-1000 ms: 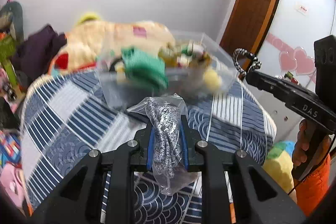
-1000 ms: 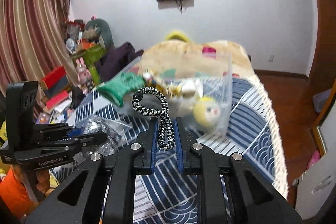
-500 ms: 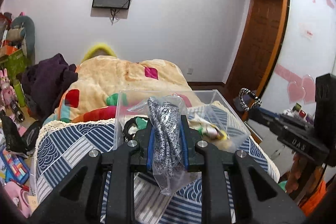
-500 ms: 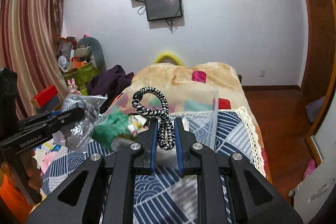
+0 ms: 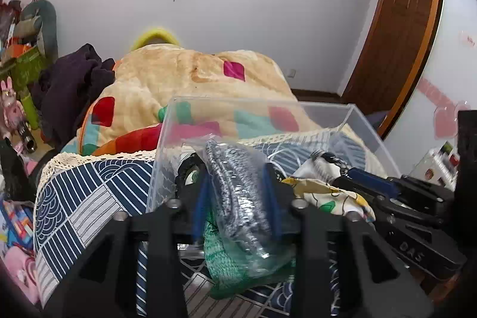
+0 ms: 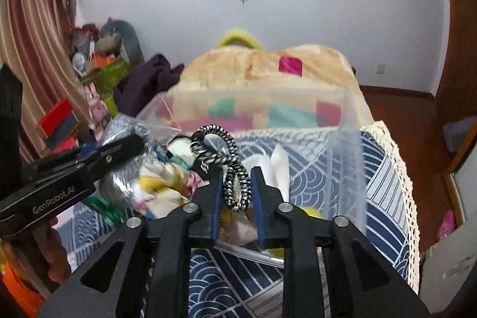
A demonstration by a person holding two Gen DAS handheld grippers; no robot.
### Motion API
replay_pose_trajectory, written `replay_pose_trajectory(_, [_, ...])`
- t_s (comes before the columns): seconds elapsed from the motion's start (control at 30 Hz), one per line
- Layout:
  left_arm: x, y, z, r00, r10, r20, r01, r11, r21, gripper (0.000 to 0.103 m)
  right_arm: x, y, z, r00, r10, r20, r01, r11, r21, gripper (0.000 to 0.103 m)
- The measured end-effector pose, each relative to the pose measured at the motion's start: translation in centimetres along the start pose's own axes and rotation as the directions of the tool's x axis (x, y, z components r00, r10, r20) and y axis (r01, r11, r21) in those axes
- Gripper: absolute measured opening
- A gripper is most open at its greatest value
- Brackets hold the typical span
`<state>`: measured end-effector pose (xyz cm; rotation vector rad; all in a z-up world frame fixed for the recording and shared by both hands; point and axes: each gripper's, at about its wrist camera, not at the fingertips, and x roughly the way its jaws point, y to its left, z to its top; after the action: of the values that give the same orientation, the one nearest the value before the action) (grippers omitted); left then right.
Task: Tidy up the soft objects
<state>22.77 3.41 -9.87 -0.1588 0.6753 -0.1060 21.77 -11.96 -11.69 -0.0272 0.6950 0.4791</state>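
We see a bed covered in a navy-and-white wave-patterned quilt, with a beige blanket with coloured patches heaped behind it. On the quilt stands a clear rectangular plastic storage bin, holding a green knitted cloth, a white printed fabric with yellow and green spots and other soft pieces we cannot make out.

Our left gripper is over the bin's near-left part, its blue pads clamped on a transparent plastic bag of grey-and-white braided cord; the bag hangs above the green cloth, and whether it touches it we cannot tell.

Our right gripper is over the bin too, just beside the left one, its blue pads pressed against a loose black-and-white braided cord loop, which sticks up from between them above the bin's contents.
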Motion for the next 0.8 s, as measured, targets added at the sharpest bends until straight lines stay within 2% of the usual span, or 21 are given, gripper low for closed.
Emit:
replay_pose_trajectory(0.07, [0.0,-0.1,-0.1,1.0,0.023,-0.002,-0.022,1.0,0.013,0.059,-0.3,0.1,-0.3,1.0,0.002,-0.003,-0.002,1.0,-0.012,0.027])
replay_pose_trajectory(0.2, [-0.6,0.5,-0.4,1.0,0.012,-0.022,-0.011,1.0,0.014,0.066,-1.3,-0.4,-0.5,1.0,-0.005,0.008,0.005,1.0,-0.021,0.036])
replay_pose_trajectory(0.33, [-1.7,0.5,-0.7,1.0,-0.001,-0.027,0.002,1.0,0.019,0.069,-3.0,-1.2,-0.5,0.999,0.004,0.046,-0.005,1.0,0.004,0.053])
replay_pose_trajectory(0.57, [-6.6,-0.6,-1.0,0.998,0.007,0.068,-0.011,0.998,0.061,0.07,-6.9,-1.4,-0.2,0.992,0.024,0.124,-0.026,1.0,0.015,0.054])
replay_pose_trajectory(0.8, [-13.7,-2.5,-1.2,0.976,-0.027,0.217,0.005,0.995,0.103,0.074,-12.4,0.6,0.0,0.969,0.035,0.246,-0.026,0.999,-0.039,0.054])
